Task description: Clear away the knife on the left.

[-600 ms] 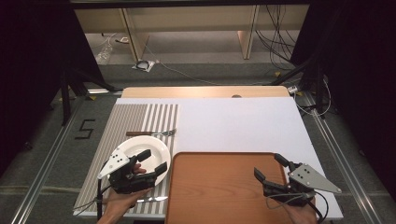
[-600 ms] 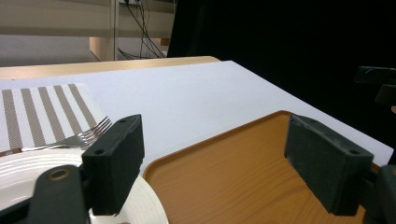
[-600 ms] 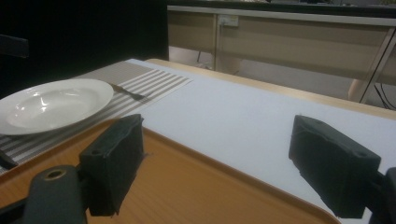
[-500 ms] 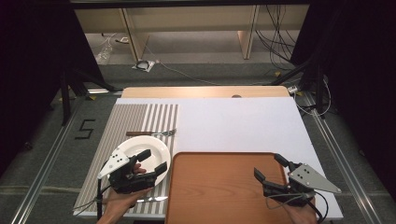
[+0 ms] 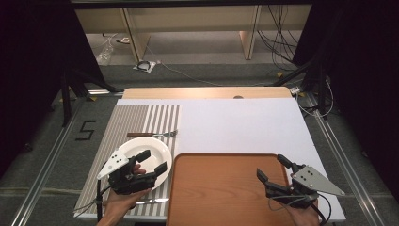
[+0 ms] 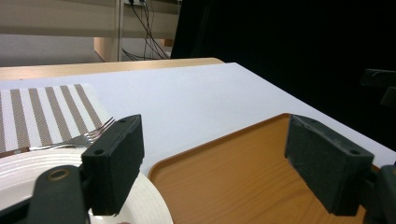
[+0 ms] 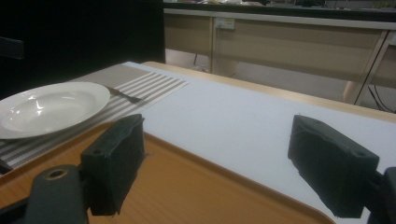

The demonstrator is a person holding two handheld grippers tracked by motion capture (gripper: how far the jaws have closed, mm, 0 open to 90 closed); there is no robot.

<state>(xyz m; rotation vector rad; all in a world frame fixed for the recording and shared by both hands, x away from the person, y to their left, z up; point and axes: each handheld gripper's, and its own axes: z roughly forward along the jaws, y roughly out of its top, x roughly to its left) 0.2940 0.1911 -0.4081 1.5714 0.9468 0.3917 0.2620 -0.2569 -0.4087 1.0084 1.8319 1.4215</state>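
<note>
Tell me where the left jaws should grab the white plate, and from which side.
Probably the near right rim of the plate, coming in low from the person's side. It lies flat on the striped mat, so only the raised, thin rim offers an edge. The left gripper already hovers there, open. The fork lies past the far rim.

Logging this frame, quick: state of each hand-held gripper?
Left hand-held gripper: open, holding nothing, over the white plate.
Right hand-held gripper: open, holding nothing.

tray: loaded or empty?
Empty. The tray shows bare wood grain; the plate and fork lie on the striped mat beside it.
</note>
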